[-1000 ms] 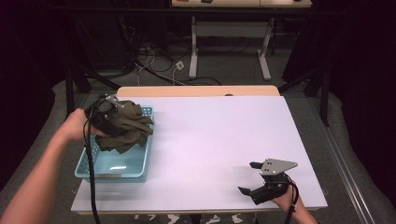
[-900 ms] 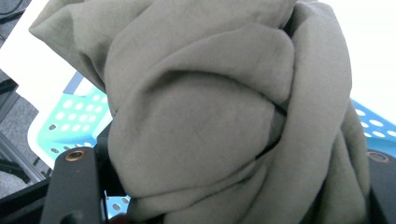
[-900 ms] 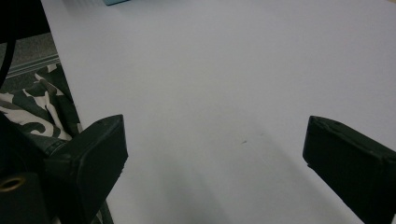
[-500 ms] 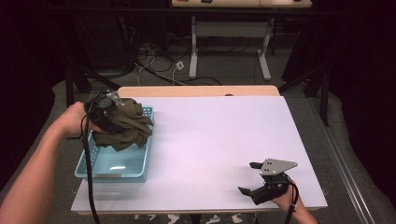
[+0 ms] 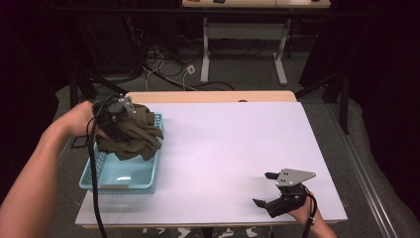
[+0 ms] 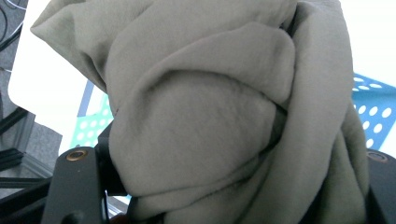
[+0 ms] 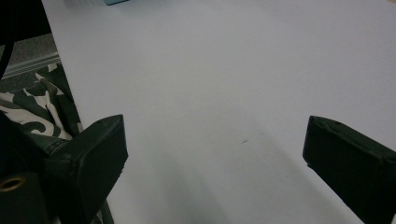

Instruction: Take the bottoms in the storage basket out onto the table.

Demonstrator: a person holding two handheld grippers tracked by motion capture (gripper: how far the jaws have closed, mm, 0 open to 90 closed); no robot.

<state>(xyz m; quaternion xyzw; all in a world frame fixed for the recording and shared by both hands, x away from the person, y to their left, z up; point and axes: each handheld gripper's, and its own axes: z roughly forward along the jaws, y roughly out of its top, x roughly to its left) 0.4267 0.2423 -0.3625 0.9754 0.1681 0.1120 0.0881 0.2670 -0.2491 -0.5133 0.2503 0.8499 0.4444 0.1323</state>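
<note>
Lifted a touch higher, the olive cloth hangs over the blue basket, left gripper jaws clamped on it; right gripper rests on the desk, jaws wide apart.

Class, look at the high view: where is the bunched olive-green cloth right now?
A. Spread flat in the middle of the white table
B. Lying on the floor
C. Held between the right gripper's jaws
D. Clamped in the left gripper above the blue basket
D: the left gripper is shut on the olive-green cloth, which hangs bunched over the blue basket.
</note>
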